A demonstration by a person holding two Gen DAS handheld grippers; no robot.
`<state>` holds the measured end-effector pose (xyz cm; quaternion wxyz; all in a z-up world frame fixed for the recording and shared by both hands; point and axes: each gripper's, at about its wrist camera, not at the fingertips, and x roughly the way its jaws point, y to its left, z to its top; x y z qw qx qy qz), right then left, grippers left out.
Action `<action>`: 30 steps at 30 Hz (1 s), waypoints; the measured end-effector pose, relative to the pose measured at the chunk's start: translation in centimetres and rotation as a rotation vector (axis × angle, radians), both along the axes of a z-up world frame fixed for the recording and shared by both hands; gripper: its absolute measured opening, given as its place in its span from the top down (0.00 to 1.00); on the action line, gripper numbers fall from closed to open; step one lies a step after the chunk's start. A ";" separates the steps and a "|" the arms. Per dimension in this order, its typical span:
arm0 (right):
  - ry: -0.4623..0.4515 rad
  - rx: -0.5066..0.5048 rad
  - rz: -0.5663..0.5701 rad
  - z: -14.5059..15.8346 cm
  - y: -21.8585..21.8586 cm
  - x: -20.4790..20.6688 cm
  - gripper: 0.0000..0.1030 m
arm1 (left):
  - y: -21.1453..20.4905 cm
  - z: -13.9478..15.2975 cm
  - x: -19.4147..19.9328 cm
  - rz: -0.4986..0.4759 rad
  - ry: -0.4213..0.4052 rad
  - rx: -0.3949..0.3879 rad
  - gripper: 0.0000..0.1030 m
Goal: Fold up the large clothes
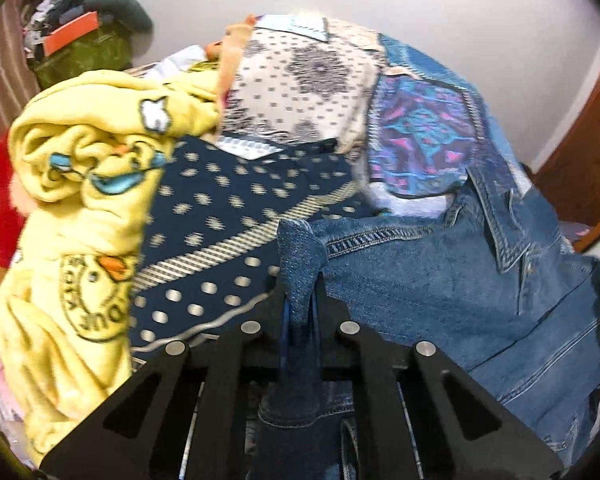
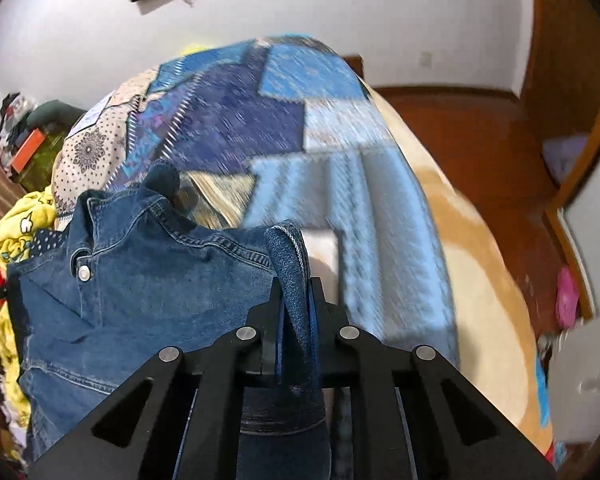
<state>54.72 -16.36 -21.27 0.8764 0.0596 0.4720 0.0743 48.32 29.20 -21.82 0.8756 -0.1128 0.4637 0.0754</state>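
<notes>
Denim is pinched in both claws: the left claw [image 1: 300, 304] is clamped on one bunched corner of the jacket [image 1: 440, 280], and the right claw [image 2: 296, 300] is clamped on the other. Held at two corners, the jacket hangs spread between them above the bed [image 2: 284, 120], probably so it can be laid flat for folding. Left of the jacket sits a yellow blanket [image 1: 80, 160]; beyond it lies the bed's patchwork cover.
</notes>
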 end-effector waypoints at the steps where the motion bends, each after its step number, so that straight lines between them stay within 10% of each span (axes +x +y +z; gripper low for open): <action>1: -0.009 -0.010 0.006 -0.1 0.5 0.5 0.91 | 0.4 -0.2 0.2 0.013 0.013 0.016 0.92; 10: 0.046 -0.061 -0.005 -3.8 2.0 3.1 0.87 | 0.7 -3.5 1.0 0.015 0.087 0.112 0.82; 14: 0.069 -0.120 -0.064 -4.9 0.9 2.1 0.51 | -0.1 -3.8 0.5 0.000 0.105 0.166 0.38; 30: -0.115 -0.034 0.014 7.4 -0.2 -9.5 0.35 | -5.7 6.9 -9.4 -0.075 -0.055 0.154 0.22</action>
